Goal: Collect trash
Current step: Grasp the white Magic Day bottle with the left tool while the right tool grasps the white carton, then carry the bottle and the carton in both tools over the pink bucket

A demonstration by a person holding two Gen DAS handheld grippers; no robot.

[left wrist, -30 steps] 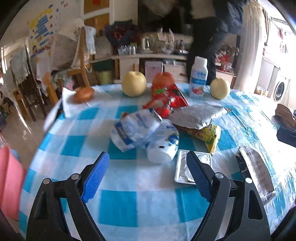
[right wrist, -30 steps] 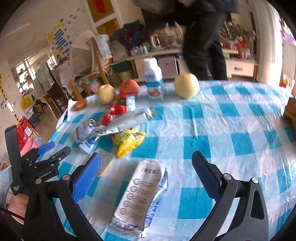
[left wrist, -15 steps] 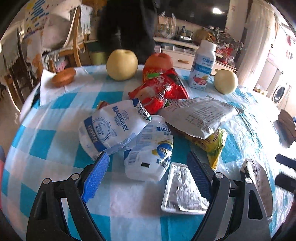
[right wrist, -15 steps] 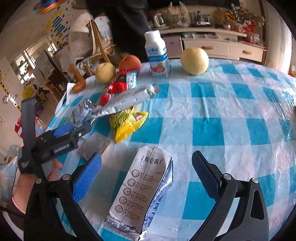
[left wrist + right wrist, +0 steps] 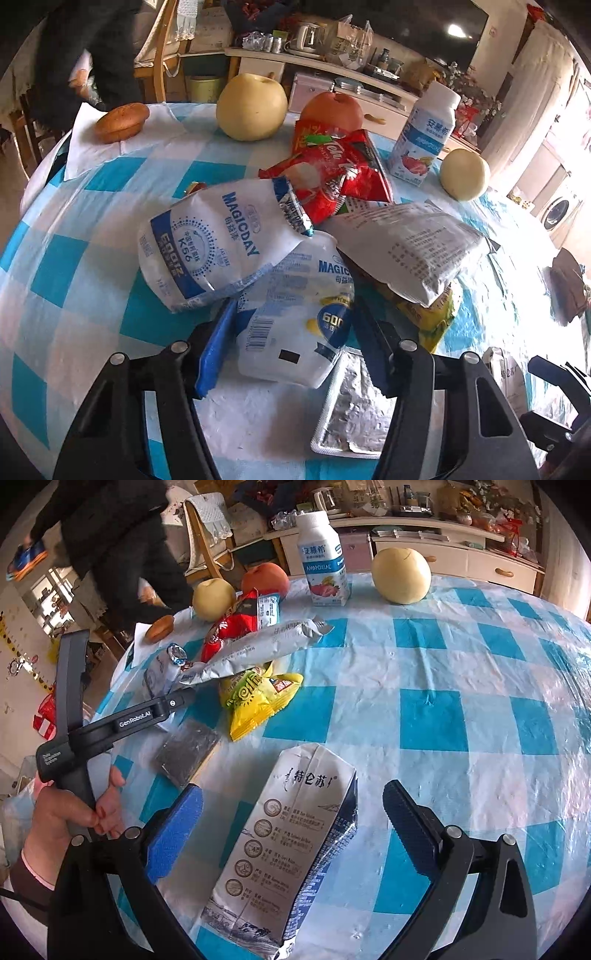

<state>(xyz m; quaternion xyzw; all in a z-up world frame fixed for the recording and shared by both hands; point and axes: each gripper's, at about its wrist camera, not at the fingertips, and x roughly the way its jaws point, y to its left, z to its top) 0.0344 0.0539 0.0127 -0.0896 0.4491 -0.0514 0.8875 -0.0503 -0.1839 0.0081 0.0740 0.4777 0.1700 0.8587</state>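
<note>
left gripper (image 5: 291,343) down over the trash pile, fingers (image 5: 216,343) just been closing in and now sitting either side of the near white pouch (image 5: 295,325), blue pads right up against its flanks; looks like contact on both sides, so calling it clamped on the pouch, though hard to say how firm. pouch lying flat on the desk (image 5: 85,258), long axis running away from the camera, straight down the gap between the fingers, so lined up about right for a lift. far end tucked under a second white pouch (image 5: 214,243) and the silver bag (image 5: 406,247), so probably going to drag those a bit on the way up. foil tray (image 5: 354,413) just beside the right-hand finger, not between them. over on the other side, right gripper (image 5: 291,834) hovering above the milk carton (image 5: 291,853), fingers (image 5: 173,830) wide apart and not touching it. carton flat too, long axis pointing away and tilted a little to the right, sitting well between the pads with slack on both sides. guessing left lifts first, right drops and squeezes next. fruit and the bottle (image 5: 323,561) at the back well clear of both.
</note>
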